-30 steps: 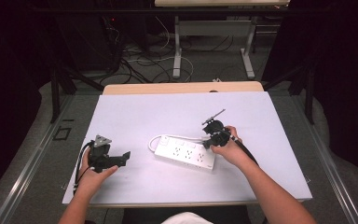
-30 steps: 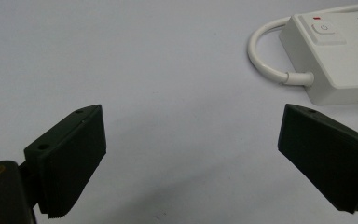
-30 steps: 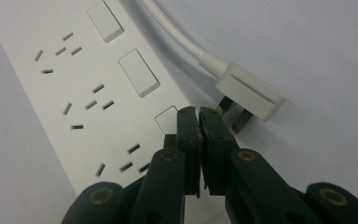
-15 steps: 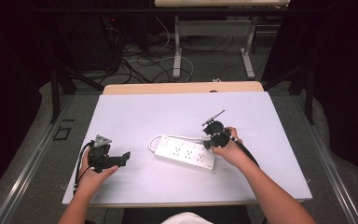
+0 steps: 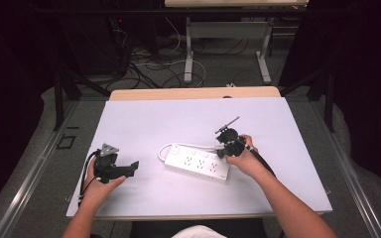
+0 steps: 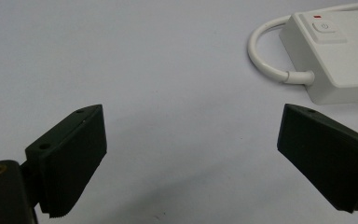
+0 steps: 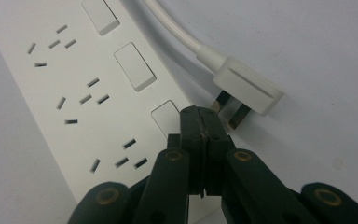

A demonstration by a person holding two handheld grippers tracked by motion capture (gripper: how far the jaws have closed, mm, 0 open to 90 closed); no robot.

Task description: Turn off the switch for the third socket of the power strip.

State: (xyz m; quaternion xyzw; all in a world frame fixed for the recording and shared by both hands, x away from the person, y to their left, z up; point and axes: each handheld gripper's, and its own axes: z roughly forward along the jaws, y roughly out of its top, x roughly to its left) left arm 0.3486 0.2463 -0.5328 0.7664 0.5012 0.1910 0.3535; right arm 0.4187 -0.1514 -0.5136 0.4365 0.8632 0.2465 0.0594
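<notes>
A white power strip lies at the middle of the white table, with several sockets and rocker switches on top. Its white cable loops out of the left end, and the white plug lies just behind the strip's right end. My right gripper is shut with nothing between the jaws. Its tip rests on the end rocker switch; in the high view it sits at the strip's right end. My left gripper is held open over bare table left of the strip, jaws wide apart.
A wooden table edge runs along the back. Beyond it are desk legs and loose cables on the floor. Bare table surface lies behind the strip and between the left gripper and the strip.
</notes>
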